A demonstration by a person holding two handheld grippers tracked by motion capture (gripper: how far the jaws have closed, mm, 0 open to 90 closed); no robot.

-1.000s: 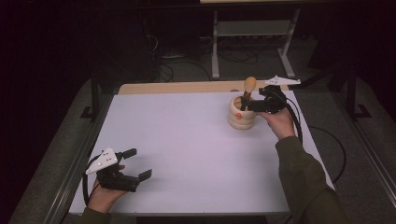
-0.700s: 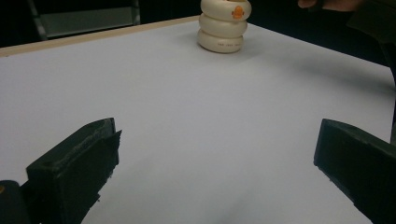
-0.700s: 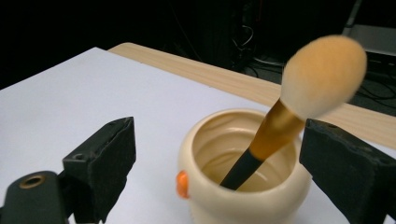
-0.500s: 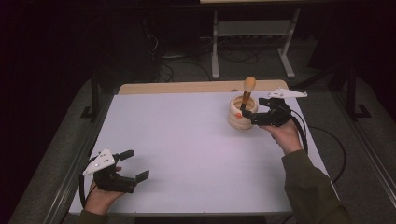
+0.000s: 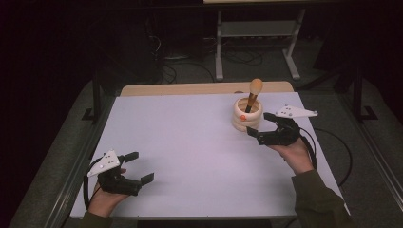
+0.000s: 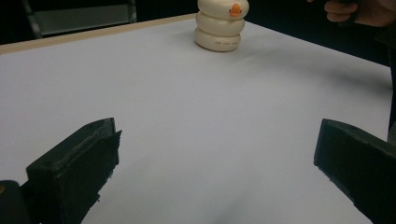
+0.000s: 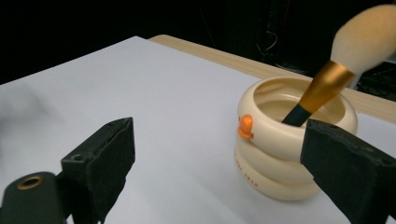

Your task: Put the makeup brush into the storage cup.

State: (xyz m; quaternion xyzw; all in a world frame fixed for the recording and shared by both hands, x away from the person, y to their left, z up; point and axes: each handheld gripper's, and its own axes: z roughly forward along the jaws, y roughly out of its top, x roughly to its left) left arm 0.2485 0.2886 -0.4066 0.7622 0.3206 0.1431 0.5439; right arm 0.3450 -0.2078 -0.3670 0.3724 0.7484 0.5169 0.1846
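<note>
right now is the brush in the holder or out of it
In. The brush leans handle-down inside the cream holder, bristles up above the rim; right gripper open beside it.

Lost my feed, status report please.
Both hand-held grippers open: left idle near the table's front edge, right empty beside the cup. Brush stands inside the cup. Nothing in the way.

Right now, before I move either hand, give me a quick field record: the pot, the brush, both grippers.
pot: cream ringed pot, upright on the white table, far right
brush: makeup brush standing handle-down in the pot, leaning, bristles up
right gripper: right gripper open, beside the pot, holding nothing
left gripper: left gripper open, near corner, nothing between the jaws
contact: neither gripper touches pot or brush
</note>
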